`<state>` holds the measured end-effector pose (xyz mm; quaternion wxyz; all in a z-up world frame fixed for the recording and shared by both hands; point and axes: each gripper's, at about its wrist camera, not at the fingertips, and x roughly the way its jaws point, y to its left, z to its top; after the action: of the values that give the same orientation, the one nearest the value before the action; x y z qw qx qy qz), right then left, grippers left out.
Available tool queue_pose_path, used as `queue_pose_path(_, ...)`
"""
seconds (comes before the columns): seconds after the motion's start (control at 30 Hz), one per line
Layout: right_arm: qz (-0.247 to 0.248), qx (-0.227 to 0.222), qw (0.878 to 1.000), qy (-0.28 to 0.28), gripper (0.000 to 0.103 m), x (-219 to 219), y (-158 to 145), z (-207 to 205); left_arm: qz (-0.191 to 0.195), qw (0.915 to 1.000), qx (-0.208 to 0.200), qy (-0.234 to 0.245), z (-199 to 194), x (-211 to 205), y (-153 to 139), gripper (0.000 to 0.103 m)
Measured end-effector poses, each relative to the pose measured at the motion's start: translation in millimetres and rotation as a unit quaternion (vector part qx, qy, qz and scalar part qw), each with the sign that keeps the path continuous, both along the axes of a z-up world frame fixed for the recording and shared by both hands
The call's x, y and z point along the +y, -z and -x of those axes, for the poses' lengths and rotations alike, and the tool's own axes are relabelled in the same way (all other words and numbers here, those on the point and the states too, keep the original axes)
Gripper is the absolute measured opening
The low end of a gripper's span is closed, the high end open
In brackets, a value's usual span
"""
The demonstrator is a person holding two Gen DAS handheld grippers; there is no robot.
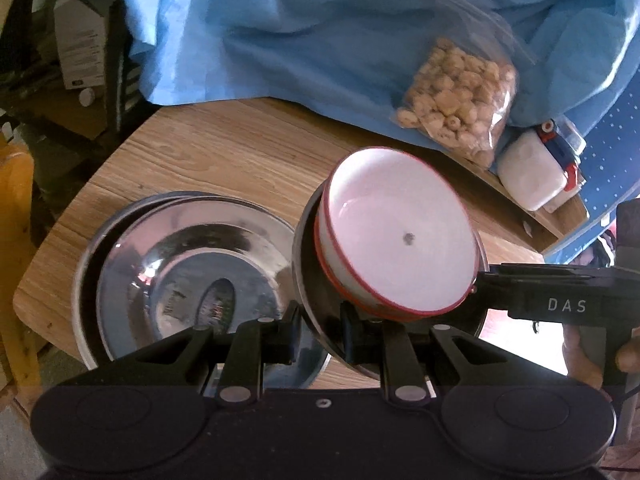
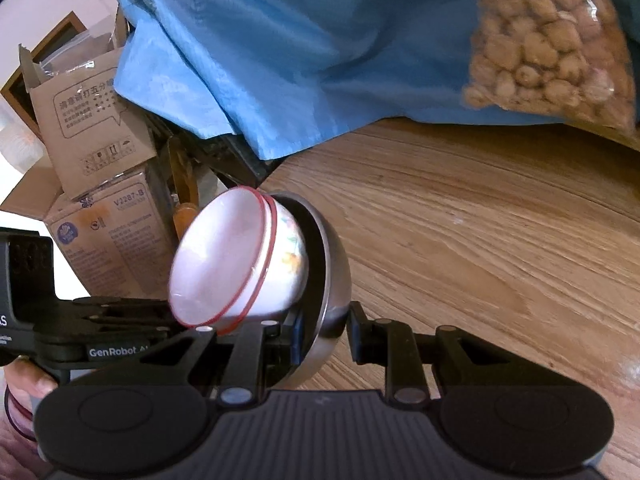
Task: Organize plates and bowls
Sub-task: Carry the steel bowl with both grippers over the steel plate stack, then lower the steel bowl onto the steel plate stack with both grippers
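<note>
Two nested white bowls with red rims (image 1: 400, 236) sit inside a steel bowl (image 1: 310, 280), tilted and lifted. My left gripper (image 1: 320, 336) has its fingers on either side of the steel bowl's near rim, pinching it. My right gripper (image 2: 324, 340) also straddles the steel bowl's (image 2: 332, 280) rim, with the white bowls (image 2: 224, 264) tipped to the left; it also shows in the left wrist view (image 1: 520, 292). A stack of steel plates (image 1: 180, 264) lies on the wooden table (image 1: 224, 152) to the left.
A blue cloth (image 1: 320, 28) covers the table's back. A clear bag of nuts (image 1: 460, 96) and a white container (image 1: 532, 176) stand at the back right. Cardboard boxes (image 2: 100, 208) stand beyond the table's left edge.
</note>
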<state>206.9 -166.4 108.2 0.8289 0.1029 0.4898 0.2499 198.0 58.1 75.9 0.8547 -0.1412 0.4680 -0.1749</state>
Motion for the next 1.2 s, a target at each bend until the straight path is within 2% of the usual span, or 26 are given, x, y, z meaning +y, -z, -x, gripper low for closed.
queue_pose_path(0.5,-0.012,0.017,0.999,-0.031,0.025,36.5,17.3,-29.3,-0.015,0.9992,0.015,-0.035,-13.0,32.5,7.9,0.020)
queue_pose_path(0.97,-0.012,0.041,0.997,-0.058,0.025,61.7,36.2,-35.4,-0.021,0.9978,0.030,-0.056,-7.2,55.8,20.0,0.020)
queue_pose_path(1.2,-0.011,0.035,0.997,-0.064,0.025,70.4,36.1,-37.1,-0.022,0.9974,0.028,-0.063,-6.2,62.6,19.4,0.020)
